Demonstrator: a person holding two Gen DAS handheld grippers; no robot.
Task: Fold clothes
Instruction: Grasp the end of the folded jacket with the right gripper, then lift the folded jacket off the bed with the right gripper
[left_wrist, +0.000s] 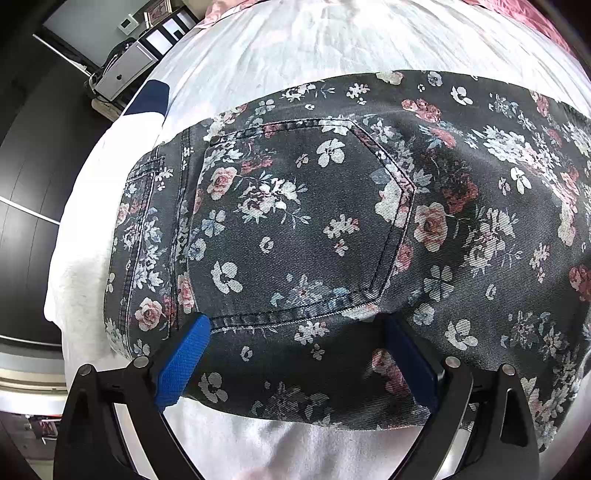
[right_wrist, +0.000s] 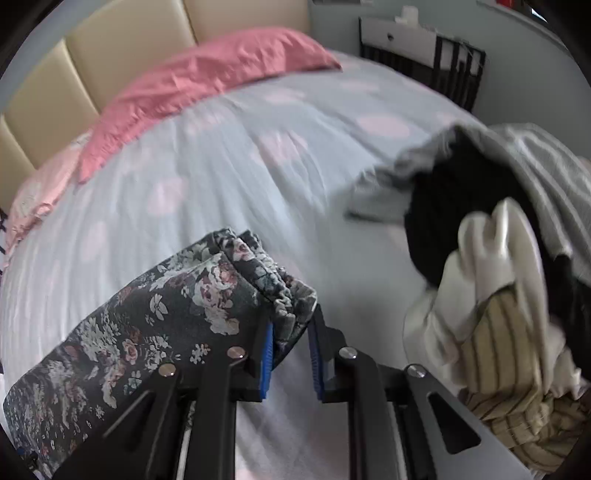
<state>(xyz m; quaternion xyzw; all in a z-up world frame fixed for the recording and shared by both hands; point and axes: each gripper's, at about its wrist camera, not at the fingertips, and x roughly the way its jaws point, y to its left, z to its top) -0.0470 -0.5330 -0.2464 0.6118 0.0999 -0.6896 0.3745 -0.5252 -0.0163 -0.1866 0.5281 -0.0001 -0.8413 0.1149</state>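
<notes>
right gripper (right_wrist: 290, 338) fingers pinch floral jeans (right_wrist: 147, 325) hem | bed (right_wrist: 221, 147) | clothes pile (right_wrist: 498, 258)

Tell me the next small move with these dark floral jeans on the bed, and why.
Probably carry the right gripper, shut on the bunched end of the dark floral denim jeans, across toward the pocket end. The left gripper sits open over the flat seat, its blue pads straddling the fabric. Nothing is folded over yet, and the pile of unfolded clothes lies clear to the side.
</notes>
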